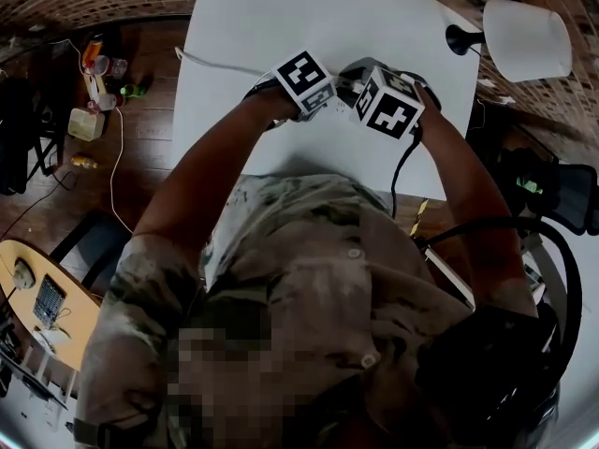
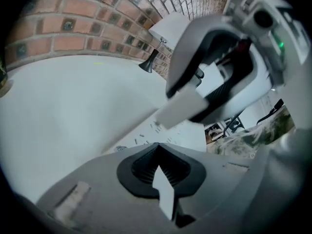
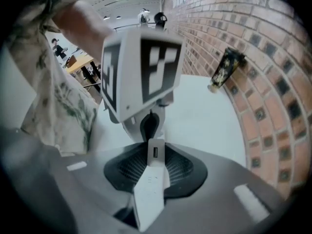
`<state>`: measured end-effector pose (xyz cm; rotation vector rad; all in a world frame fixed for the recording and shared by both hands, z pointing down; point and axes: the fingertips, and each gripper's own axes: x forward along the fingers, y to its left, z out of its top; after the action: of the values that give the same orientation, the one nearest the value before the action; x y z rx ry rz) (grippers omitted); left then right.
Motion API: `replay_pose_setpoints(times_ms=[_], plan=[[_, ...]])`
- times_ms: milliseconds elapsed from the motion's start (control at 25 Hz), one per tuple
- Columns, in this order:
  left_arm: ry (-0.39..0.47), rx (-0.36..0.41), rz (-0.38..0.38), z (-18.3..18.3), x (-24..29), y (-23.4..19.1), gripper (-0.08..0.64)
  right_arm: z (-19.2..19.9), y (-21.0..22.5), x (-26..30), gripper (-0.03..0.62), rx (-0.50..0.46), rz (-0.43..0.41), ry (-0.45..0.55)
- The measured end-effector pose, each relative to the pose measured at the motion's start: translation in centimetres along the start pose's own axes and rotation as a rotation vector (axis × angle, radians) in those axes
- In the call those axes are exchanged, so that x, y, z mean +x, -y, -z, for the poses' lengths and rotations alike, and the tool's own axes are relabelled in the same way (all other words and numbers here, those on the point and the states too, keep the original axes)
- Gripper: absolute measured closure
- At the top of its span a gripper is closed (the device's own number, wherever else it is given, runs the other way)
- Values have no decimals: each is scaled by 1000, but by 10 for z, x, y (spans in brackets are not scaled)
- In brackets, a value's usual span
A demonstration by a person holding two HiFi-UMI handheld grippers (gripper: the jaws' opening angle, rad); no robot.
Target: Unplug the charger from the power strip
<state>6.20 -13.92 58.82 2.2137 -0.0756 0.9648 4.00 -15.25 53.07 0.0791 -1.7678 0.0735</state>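
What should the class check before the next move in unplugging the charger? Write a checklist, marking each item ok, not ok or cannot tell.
1. Right gripper grips the charger: ok, its jaws are shut on the white body.
2. Left gripper steadies the power strip: ok, its jaws are shut on a white edge of it.
3. Charger prongs free of the strip: cannot tell, no view shows the joint.
4. Strip lies on the table: cannot tell, the grippers cover it in the head view.
5. Lamp out of the way: ok, it stands at the table's far corner, apart from both grippers.
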Motion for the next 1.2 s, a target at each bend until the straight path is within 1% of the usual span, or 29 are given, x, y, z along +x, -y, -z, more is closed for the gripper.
replay_pose_setpoints(times_ms=[120,200,400,600,680,760,800,880,960,1080,1200], plan=[[4,5,-3,2,0,-1,563,-22,25,-41,486,-84,71,4],[7,5,-4,4,1,0,563,-21,33,-55,486,-72,104,24],[6,9,0,2,0,0,561,12,35,-61,486,67,124,56],[15,19,-8,5,-2,-1,558,34,17,-64,486,203,138,99],[20,33,-17,5,-1,0,557,42,8,-69,486,252,151,121],[29,68,-41,4,-3,0,556,49,-2,-78,486,296,178,146],[47,93,-64,1,-7,0,555,53,-7,-83,486,321,194,159],[110,132,-106,-9,-17,1,534,61,-18,-93,486,380,227,190],[185,154,-124,-19,-29,10,532,71,-33,-103,486,447,258,231],[315,175,-149,-32,-51,30,528,84,-59,-118,486,520,303,296],[448,188,-190,-34,-71,62,529,98,-88,-129,485,554,326,362]])
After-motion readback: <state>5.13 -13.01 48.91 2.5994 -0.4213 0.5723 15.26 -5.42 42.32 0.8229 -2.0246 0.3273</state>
